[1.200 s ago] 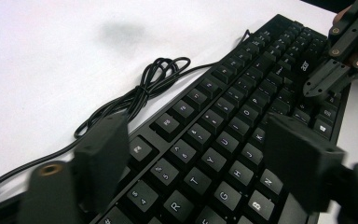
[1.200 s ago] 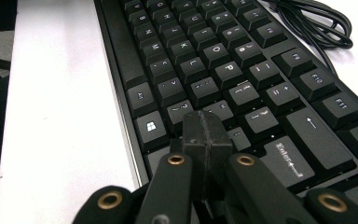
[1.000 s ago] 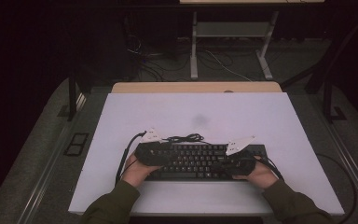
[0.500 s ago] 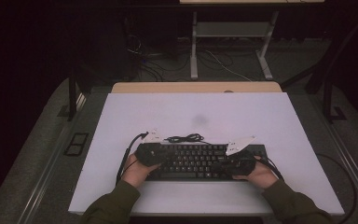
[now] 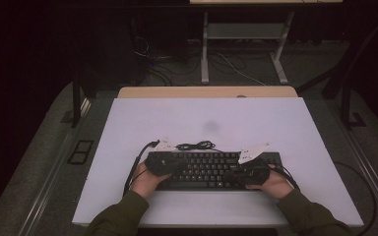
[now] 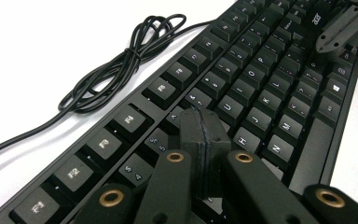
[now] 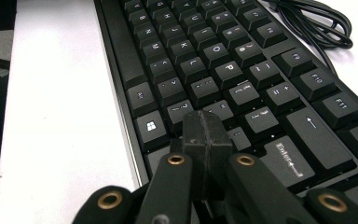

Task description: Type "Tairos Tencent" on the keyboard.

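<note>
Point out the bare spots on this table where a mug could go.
Widest: the far half of the table, beyond the keyboard and its coiled cable. Also the right end past the keyboard, and a narrower strip at its left. The near edge is crowded by forearms and both hand-held grippers.

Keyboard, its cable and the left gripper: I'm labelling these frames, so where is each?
Keyboard (image 5: pixel 204 169): high view, on the middle keys.
Cable (image 6: pixel 121 63): left gripper view, on the coiled bundle.
Left gripper (image 6: pixel 204 133): left gripper view, at the shut jaw tips over the keys.

White table (image 5: pixel 128 128) w/ black keyboard (image 5: pixel 211 169) & coiled cable (image 5: pixel 195 145).
</note>
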The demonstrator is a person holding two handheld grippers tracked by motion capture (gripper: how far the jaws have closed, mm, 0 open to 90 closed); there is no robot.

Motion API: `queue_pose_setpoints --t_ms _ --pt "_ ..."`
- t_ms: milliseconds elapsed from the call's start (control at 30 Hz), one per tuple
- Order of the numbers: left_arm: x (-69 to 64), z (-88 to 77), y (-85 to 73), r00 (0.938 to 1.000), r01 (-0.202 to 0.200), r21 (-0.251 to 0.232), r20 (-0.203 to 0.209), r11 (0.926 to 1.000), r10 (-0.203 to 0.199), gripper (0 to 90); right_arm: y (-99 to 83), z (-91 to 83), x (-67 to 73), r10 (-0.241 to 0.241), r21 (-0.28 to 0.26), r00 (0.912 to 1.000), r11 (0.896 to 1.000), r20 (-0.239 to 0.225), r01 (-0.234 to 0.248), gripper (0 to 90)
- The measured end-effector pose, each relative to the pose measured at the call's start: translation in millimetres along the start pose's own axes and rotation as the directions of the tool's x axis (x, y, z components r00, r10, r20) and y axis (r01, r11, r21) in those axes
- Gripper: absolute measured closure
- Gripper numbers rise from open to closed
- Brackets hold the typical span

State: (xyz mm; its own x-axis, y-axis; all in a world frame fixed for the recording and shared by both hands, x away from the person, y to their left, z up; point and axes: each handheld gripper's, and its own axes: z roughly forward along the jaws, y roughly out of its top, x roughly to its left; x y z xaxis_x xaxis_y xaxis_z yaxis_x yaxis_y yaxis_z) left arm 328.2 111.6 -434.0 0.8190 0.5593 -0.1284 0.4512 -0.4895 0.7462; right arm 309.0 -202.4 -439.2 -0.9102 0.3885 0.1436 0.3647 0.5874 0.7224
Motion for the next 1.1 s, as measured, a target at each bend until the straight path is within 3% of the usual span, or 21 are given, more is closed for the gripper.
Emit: queue_pose_setpoints --t_ms 200,533,900,967,1100 --pt "-0.2 1.1 0.2 0.9999 -0.011 0.020 -0.001 0.9997 0.011 89.1 0.1 0.0 0.2 0.001 0.000 1.0000 1.000 0.001 -0.001 89.8" --pt "-0.7 0.6 0.5 1.0000 -0.005 0.012 0.007 0.9999 0.005 89.1 0.2 -0.1 0.6 0.001 0.002 1.0000 1.000 0.002 -0.001 89.7" --pt "-3.0 -7.5 2.9 0.9996 0.023 -0.055 0.020 0.9982 -0.022 88.3 0.4 0.0 0.5 -0.001 0.002 1.0000 1.000 0.000 0.001 89.7" --pt "-3.1 -9.2 2.8 0.9996 0.023 -0.065 0.016 0.9976 -0.022 85.1 0.2 -0.1 0.1 0.000 0.002 1.0000 1.000 0.000 0.000 89.8" --pt "-2.7 -11.8 3.1 0.9997 0.025 -0.081 0.002 0.9964 -0.024 64.3 0.3 -0.2 0.0 -0.001 0.002 1.0000 1.000 -0.001 0.001 89.7"
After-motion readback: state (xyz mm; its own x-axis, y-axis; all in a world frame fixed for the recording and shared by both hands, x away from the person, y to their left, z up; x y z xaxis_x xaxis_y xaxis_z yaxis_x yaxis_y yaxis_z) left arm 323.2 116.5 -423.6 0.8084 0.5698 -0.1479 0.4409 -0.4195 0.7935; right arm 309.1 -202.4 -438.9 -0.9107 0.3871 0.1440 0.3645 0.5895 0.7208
